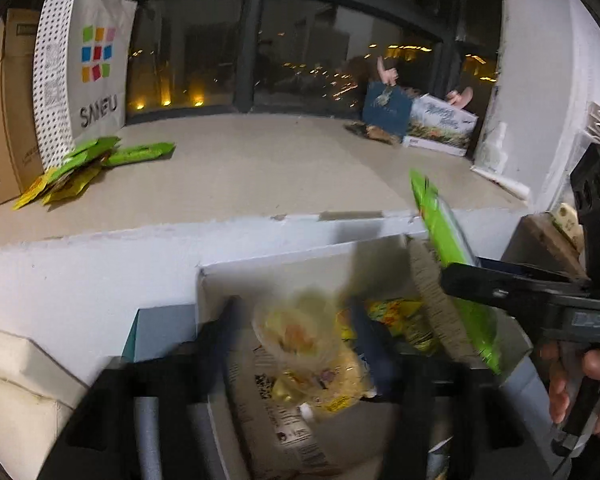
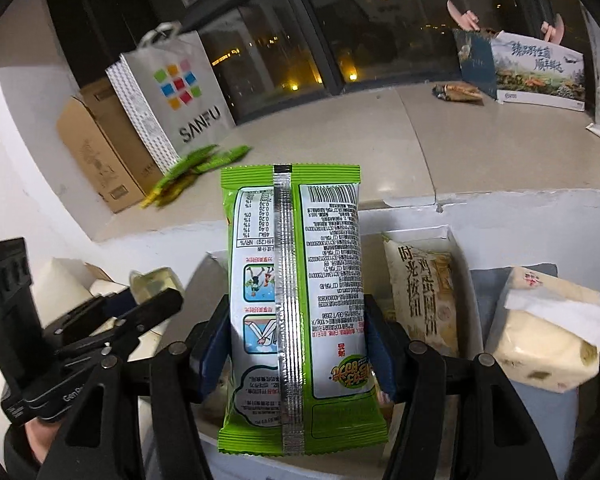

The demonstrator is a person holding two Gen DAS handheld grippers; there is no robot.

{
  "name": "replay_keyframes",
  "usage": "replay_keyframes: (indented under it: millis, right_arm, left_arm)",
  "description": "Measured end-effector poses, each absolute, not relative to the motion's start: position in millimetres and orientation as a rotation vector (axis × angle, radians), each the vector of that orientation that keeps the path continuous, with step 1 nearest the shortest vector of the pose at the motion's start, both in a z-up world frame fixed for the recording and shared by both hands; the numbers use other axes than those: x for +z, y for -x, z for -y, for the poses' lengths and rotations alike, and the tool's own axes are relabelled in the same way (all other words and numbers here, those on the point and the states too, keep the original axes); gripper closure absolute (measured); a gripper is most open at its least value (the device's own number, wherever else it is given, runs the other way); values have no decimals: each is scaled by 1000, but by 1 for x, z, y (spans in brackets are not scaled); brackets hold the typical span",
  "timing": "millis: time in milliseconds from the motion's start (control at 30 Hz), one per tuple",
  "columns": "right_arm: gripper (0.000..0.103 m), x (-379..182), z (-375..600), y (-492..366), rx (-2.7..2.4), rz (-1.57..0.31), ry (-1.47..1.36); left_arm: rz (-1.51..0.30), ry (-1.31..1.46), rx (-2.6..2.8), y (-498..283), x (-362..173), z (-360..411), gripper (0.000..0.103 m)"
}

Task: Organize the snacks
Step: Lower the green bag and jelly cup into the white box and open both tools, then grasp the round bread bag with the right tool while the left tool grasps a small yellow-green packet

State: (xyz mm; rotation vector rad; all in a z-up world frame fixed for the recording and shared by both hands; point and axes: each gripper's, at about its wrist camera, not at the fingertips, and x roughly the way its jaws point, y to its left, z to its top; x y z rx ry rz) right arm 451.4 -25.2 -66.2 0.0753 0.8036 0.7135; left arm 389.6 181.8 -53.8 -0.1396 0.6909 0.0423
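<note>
My right gripper [image 2: 296,344] is shut on a green and white snack packet [image 2: 296,300], held upright with its back seam facing the camera; it also shows in the left wrist view [image 1: 452,264] above the white snack box [image 1: 228,272]. My left gripper [image 1: 296,340] is blurred and grips a clear yellowish snack bag [image 1: 300,336] over the box. A pile of green and yellow packets [image 1: 84,164] lies on the ledge by the paper bag; it also shows in the right wrist view [image 2: 192,172].
A SANFU paper bag [image 1: 84,76] and a cardboard box [image 1: 0,112] stand at the ledge's left. Printed boxes [image 2: 536,72] and a brown packet [image 2: 458,92] sit at the far right. A tissue pack [image 2: 548,344] and a beige snack bag [image 2: 424,296] are near the box.
</note>
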Motion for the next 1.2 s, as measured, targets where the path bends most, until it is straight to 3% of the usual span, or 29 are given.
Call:
replay_keyframes:
  millis: [33,67,133,367,800,1200]
  right_arm:
    - [23,-69,22,-456,719,-815,-79]
    - [9,-71,23,-459,720,-835,-83]
    - [0,-74,25,-460,724,-846,-97]
    - [0,-69,35,-443,736,-793,-59]
    - [0,-24,95,-334,892,-606,-28]
    - [0,-51,203,-220,856,-600,-47]
  left_arm:
    - [-679,137,63,-388,-55,-183,0]
    - [-670,135,68,-386,-56,-185,0]
    - [-690,149,59,-384,-60,-187,0]
    - [-686,116,92,-362,-56,-177,0]
    - [-635,127,26,-239,-33,-125,0]
    - [-663,153,-46,-126,-68,-63,0]
